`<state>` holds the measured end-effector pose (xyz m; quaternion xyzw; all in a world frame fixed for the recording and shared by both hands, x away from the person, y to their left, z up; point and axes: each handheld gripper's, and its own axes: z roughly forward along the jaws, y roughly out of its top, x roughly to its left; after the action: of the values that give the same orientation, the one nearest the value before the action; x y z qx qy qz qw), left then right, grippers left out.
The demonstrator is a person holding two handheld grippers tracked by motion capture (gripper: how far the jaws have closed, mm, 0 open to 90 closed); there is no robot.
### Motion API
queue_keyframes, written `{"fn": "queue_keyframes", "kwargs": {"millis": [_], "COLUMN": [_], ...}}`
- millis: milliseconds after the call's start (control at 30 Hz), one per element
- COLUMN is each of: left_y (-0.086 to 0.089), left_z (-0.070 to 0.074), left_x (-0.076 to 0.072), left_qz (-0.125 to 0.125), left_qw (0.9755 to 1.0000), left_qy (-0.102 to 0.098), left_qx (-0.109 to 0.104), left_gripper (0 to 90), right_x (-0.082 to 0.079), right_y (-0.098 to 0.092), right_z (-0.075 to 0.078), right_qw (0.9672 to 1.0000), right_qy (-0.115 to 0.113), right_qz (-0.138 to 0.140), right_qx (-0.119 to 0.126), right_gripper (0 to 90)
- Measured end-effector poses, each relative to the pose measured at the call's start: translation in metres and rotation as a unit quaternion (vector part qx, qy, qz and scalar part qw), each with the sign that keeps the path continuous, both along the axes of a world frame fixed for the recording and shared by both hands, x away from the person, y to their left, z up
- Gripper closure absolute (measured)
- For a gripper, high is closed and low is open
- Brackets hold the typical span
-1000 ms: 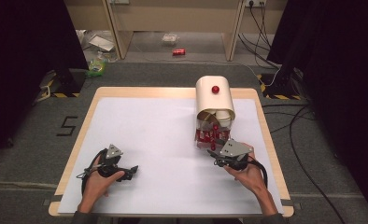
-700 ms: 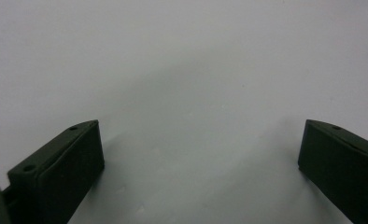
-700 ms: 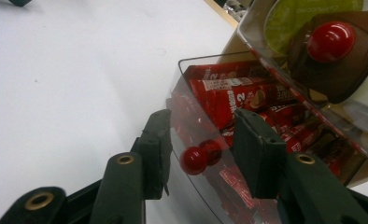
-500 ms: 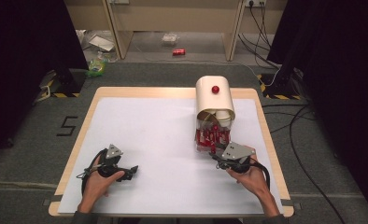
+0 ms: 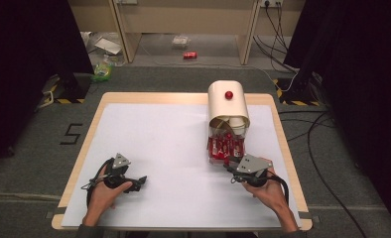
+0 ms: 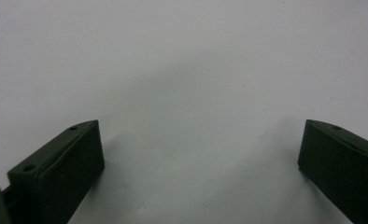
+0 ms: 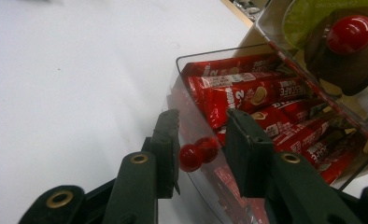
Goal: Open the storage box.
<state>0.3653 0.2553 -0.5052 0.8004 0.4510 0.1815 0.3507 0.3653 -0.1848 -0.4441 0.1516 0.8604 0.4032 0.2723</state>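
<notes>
Since the earlier frame, the right gripper (image 7: 201, 135) has been closing its jaws around the small red knob (image 7: 191, 157) of the clear drawer (image 5: 225, 148) — lower centre of its view, not yet pinched. Left gripper (image 5: 118, 174) rests lower left on the table (image 5: 163, 139), jaws spread.

High view overhead facing forward, gripper views close, sharing white table (image 5: 173, 148)

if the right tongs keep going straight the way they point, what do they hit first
Probably the small red knob on the front wall of the clear drawer. It sits between the right tongs, whose jaws have just been closing around it but don't look pressed on yet. Behind it lie red sachets.
</notes>
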Motion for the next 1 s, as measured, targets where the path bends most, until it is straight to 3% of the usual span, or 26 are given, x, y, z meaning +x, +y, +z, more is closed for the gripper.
{"fn": "queue_keyframes", "kwargs": {"millis": [733,1000], "left_y": [0.0,0.0], "left_z": [0.0,0.0], "left_x": [0.0,0.0], "left_qz": [0.0,0.0], "left_qw": [1.0,1.0], "left_qy": [0.0,0.0], "left_qx": [0.0,0.0], "left_gripper": [0.0,0.0], "right_x": [-0.021,-0.026], "right_y": [0.002,0.001], "right_z": [-0.007,-0.008], "right_qw": [0.9986,0.9985], "right_qy": [0.029,0.031], "right_qz": [0.033,0.034], "right_qx": [-0.031,-0.029], "right_gripper": [69.9,68.3]}}
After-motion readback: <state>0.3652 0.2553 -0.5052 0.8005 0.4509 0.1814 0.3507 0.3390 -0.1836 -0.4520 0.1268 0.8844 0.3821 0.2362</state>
